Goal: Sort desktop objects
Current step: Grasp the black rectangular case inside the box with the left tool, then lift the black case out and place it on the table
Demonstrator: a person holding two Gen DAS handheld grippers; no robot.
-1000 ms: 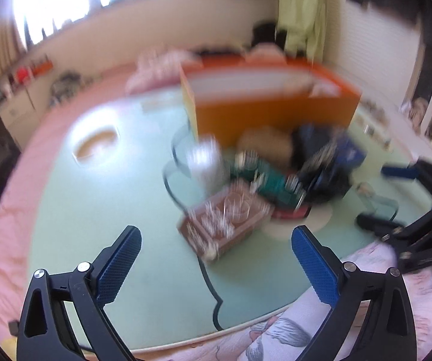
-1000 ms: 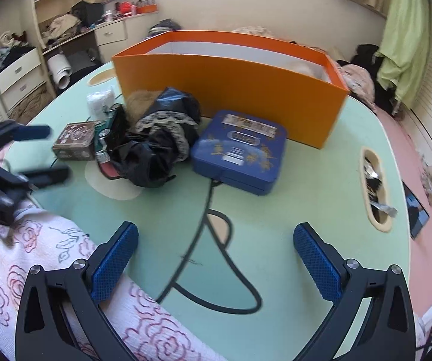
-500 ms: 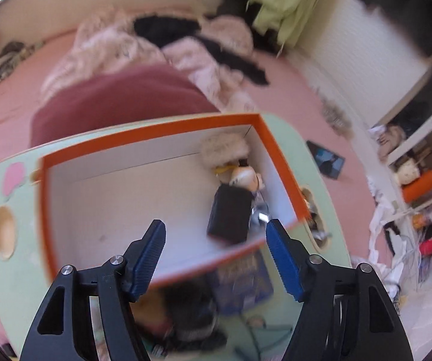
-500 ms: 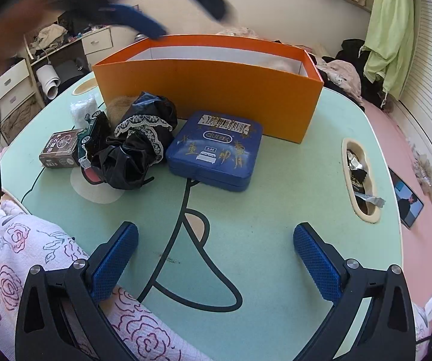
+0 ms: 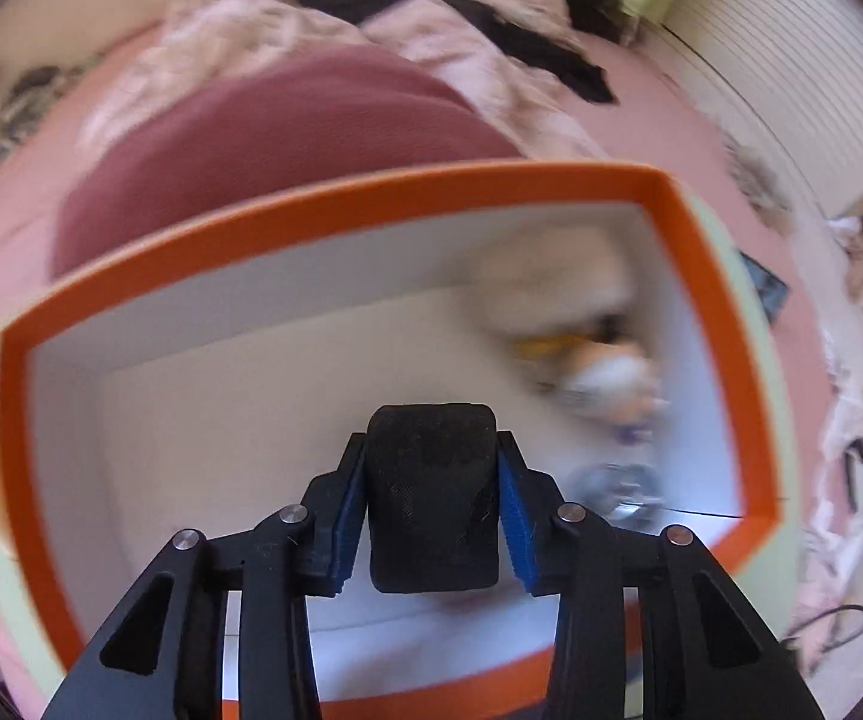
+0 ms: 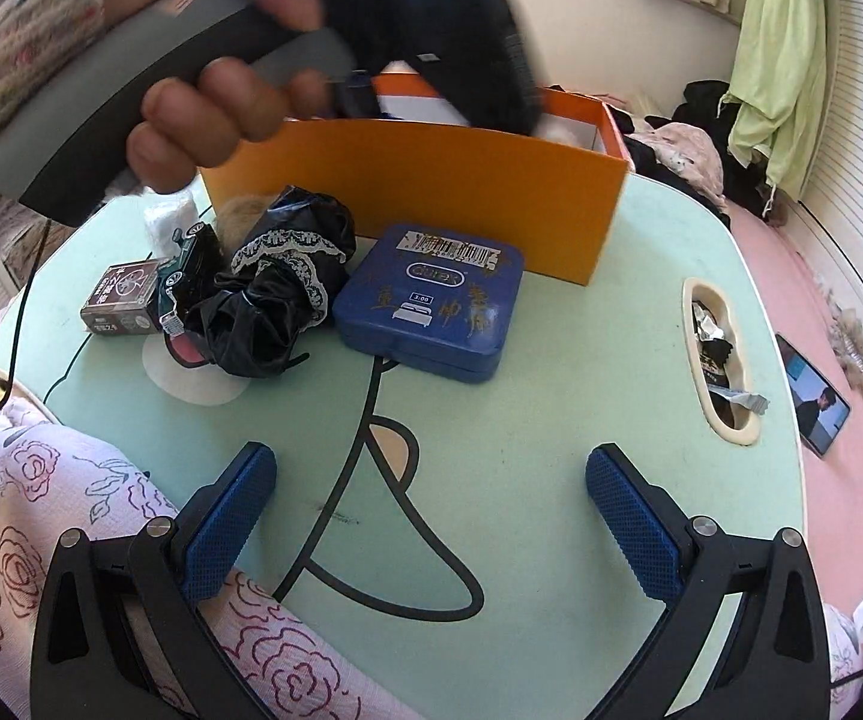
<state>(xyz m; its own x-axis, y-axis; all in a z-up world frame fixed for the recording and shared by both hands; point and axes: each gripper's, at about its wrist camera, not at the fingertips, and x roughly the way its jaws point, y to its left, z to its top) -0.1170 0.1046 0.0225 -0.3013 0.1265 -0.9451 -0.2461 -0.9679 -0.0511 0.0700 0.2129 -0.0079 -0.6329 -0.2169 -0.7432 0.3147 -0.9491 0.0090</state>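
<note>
In the left wrist view I look steeply down into the orange box (image 5: pixel 335 204). My left gripper (image 5: pixel 431 437) is inside it, and its jaws are closing with a black padded case (image 5: pixel 431 498) between them. Both blue pads touch the case's sides. A fluffy white thing (image 5: pixel 551 282) and a blurred small figure (image 5: pixel 605 378) lie at the box's right end. In the right wrist view my right gripper (image 6: pixel 431 516) stands open over the green table (image 6: pixel 551 396), holding nothing. A hand (image 6: pixel 221 108) holds the left tool above the orange box (image 6: pixel 431 192).
In front of the box lie a blue tin (image 6: pixel 431 300), a black lace-trimmed cloth (image 6: pixel 275 300), a green toy car (image 6: pixel 188 264), a small brown box (image 6: pixel 122 300) and white tissue (image 6: pixel 167 219). A table slot (image 6: pixel 716 360) holds wrappers. A phone (image 6: pixel 815 402) lies on the pink floor.
The left gripper swung from the near table edge to above the orange box, dipped inside and closed from wide open onto the black case. The right gripper stayed put.
</note>
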